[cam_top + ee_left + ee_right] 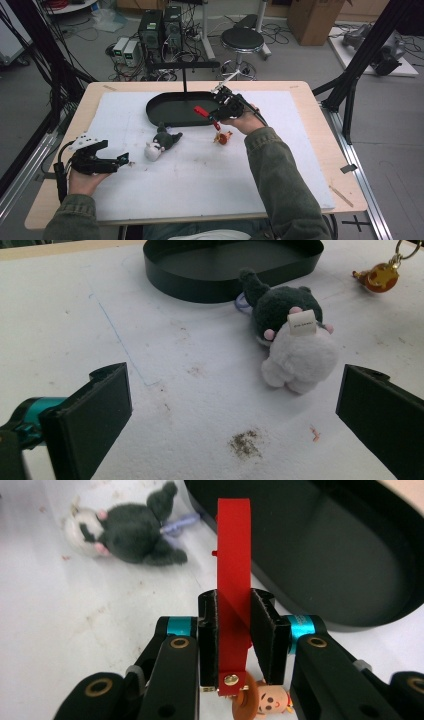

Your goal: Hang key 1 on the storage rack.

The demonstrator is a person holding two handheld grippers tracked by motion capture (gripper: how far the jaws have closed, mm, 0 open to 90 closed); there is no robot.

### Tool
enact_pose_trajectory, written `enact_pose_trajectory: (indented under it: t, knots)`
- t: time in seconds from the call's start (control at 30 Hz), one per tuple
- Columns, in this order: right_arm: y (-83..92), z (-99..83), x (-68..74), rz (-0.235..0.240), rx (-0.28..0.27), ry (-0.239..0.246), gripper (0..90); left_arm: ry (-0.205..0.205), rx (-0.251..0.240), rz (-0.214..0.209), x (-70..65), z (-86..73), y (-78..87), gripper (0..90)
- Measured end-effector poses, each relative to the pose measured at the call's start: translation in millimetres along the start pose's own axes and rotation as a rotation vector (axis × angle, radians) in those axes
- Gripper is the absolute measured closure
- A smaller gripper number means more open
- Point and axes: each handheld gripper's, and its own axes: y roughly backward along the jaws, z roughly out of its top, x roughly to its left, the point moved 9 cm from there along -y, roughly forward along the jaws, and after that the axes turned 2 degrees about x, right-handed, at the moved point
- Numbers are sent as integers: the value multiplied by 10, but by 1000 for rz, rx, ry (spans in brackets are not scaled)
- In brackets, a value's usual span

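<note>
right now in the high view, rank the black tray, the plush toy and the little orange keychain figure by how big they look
1. Black tray, clearly the largest.
2. Plush toy, much smaller than the tray.
3. Orange keychain figure, the smallest, hanging by a red strap from the right gripper.

All three are about equally far from the camera, so the order is sound.

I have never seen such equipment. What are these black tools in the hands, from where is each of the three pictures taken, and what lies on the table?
A person sits at a table and holds a two-jaw gripper in each hand. The high view looks down from above. The other two views come from cameras riding on each gripper.

The left gripper rests open near the table's edge. The right gripper is shut on a red strap, from which a small figure keychain hangs.

On the white mat lie a grey and white plush toy and a black oval tray.
</note>
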Motion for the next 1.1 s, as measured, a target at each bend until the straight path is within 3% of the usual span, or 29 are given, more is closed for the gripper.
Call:
enact_pose_trajectory:
  t: [0.2,0.47,0.57,0.73,0.83,1.1]
  knots:
    - [156,164,-55,-11,-34,13,747,1,-1,0,4,0,2,18]
    - [375,292,-138,-8,-79,-20,748,0,3,0,0,-4,-8,19]
    - [472,376,-167,-2,-119,-49,747,2,2,-1,2,-3,-9,18]
    - [623,533,-213,-17,-158,-44,747,4,1,-4,1,-3,-11,18]
    - [714,631,-244,-49,-156,-41,747,0,3,-5,-3,-6,-16,18]
    - [898,952,-269,-73,-138,3,747,3,4,-14,-10,-8,-19,18]
